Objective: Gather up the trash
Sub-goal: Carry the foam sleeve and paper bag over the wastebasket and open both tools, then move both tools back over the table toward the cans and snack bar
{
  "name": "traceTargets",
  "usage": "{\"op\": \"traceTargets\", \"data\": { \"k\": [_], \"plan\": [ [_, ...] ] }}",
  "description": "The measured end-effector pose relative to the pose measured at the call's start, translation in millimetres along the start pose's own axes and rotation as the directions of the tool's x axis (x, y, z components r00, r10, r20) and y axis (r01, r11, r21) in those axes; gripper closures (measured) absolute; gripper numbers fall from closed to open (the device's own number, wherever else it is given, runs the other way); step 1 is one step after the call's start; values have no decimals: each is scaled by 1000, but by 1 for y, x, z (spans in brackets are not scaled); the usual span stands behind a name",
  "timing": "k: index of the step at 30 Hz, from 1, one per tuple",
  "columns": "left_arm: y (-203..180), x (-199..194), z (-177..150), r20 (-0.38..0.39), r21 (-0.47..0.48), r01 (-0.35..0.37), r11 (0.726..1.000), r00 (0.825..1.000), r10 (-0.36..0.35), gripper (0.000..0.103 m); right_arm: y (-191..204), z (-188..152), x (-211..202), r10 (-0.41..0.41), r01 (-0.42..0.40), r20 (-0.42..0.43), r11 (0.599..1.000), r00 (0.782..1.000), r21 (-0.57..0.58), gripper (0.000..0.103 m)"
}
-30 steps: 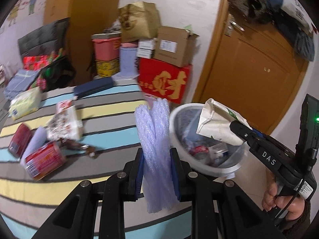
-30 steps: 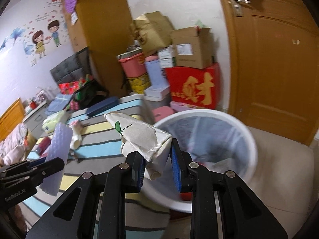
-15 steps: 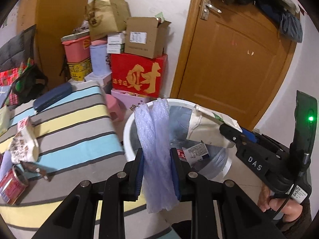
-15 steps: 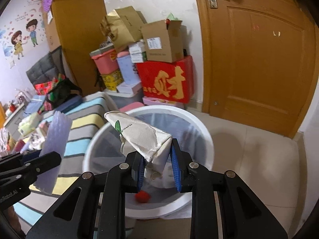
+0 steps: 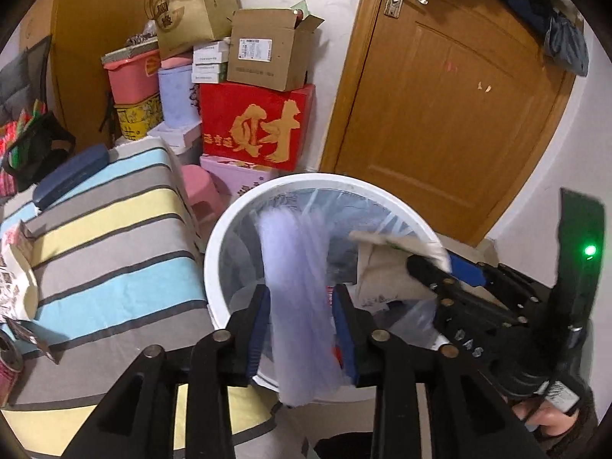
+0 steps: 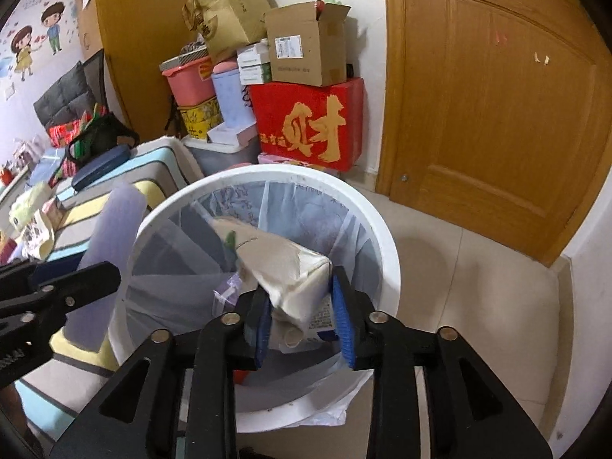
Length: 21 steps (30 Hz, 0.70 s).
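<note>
- Left gripper [image 5: 302,329] over the white trash bin [image 5: 214,252], jaws just been opening; lavender foam wrap [image 5: 296,267] between them, blurred, looks let go.
- Right gripper [image 6: 302,317] jaws also opening; crumpled paper bag [image 6: 275,260] between pads, slipping into the bin w/ trash already inside.
- Left to do, prob.: wrappers [image 5: 17,264] and red can [image 5: 7,363] on the striped bedspread [image 5: 114,252].
- Room: tiled floor, wooden door [image 6: 497,114], stacked boxes [image 6: 306,122].

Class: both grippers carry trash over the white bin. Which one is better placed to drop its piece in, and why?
Right. Its paper carton hangs over the bin's middle; the left gripper's foam sheet sits at the near rim.
</note>
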State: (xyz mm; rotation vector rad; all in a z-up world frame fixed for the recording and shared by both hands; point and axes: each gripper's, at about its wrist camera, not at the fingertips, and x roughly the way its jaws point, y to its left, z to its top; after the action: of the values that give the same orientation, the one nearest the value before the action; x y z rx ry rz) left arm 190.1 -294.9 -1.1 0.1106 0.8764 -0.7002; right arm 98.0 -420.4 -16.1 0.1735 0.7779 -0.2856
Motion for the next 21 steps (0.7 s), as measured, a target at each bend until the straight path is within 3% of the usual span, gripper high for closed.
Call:
{"op": "traceTargets", "data": {
  "k": [2, 3, 21],
  "plan": [
    [1, -1, 0, 4, 7, -20, 1000, 1000, 20, 54, 0, -1, 0, -16, 16, -9, 1000, 1000, -7, 53],
    [1, -2, 0, 10, 10, -23, 1000, 1000, 23, 54, 0, -1, 0, -19, 19, -8, 1000, 1000, -5, 47],
    [22, -44, -11, 77, -44, -62, 997, 995, 65, 53, 18, -1, -19, 21, -22, 45, 1000, 999, 16, 47]
  ]
}}
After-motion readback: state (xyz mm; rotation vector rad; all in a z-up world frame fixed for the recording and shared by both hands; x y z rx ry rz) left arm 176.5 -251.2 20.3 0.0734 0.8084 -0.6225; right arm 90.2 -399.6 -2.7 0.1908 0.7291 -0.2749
